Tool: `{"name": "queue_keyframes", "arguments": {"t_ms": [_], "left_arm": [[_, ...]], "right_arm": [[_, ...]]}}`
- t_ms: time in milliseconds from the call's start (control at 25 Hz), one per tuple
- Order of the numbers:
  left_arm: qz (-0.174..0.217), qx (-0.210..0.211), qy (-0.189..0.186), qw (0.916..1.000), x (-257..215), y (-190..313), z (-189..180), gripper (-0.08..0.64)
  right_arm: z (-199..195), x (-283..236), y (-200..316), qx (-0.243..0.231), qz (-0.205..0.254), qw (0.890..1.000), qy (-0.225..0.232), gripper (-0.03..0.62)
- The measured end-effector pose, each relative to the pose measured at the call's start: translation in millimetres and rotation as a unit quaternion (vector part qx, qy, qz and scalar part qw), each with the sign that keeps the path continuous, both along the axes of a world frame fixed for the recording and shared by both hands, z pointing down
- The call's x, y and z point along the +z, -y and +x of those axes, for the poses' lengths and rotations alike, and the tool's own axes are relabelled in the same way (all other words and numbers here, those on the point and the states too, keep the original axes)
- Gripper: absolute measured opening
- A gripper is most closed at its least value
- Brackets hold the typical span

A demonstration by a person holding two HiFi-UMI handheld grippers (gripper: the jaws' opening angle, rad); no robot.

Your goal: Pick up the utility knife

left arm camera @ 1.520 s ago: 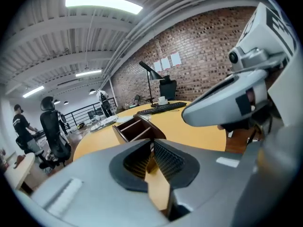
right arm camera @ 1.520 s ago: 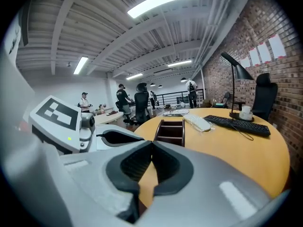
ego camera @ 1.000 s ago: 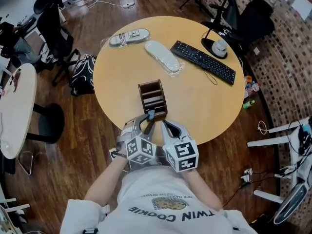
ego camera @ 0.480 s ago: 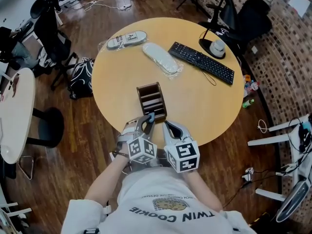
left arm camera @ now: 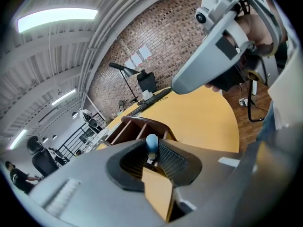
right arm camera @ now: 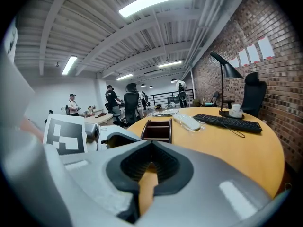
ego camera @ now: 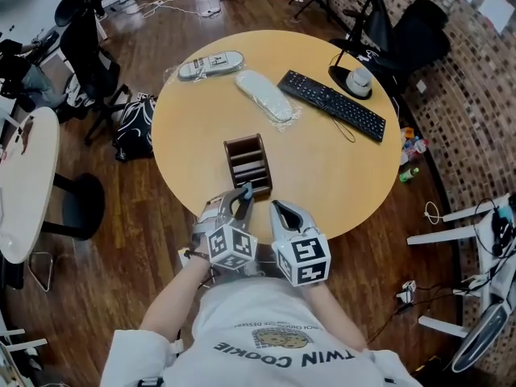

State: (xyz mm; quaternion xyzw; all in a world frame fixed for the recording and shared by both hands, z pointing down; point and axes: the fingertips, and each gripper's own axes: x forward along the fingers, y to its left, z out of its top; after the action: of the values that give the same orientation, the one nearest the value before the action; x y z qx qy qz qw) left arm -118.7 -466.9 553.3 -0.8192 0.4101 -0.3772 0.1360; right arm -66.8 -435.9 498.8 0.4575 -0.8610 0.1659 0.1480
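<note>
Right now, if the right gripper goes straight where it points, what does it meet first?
Probably the brown wooden desk organizer, almost dead ahead of the right gripper; depth is unclear, so the near edge of the round table might come first.

White cotton T-shirt of the person: dark print "TWIN COOKIE", seen inverted; smaller line above illegible
</note>
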Motion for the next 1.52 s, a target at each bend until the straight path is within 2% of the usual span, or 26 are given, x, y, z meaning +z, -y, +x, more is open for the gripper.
{"name": "queue_keyframes", "arguments": {"t_ms": [400,720,1120,1320,1520], "left_arm": [[0.017,-0.046,-0.057,0.9971,-29,-23,8,0.072],[0.023,-0.090,-0.124,0.9879,-58,-53,20,0.072],[0.011,-0.135,-0.193,0.9717,-80,-108,48,0.072],[0.010,-0.162,-0.237,0.9578,-91,-138,62,0.072],[0.011,-0.184,-0.266,0.9462,-100,-174,80,0.072]], "right_arm": [[7,-3,-22,-0.028,0.000,1.000,0.001,0.002],[24,-11,-49,-0.045,0.009,0.999,0.006,0.002],[49,-20,-94,-0.063,0.017,0.998,0.024,0.002],[67,-26,-117,-0.067,0.021,0.997,0.033,0.002],[83,-30,-143,-0.078,0.022,0.996,0.044,0.002]]}}
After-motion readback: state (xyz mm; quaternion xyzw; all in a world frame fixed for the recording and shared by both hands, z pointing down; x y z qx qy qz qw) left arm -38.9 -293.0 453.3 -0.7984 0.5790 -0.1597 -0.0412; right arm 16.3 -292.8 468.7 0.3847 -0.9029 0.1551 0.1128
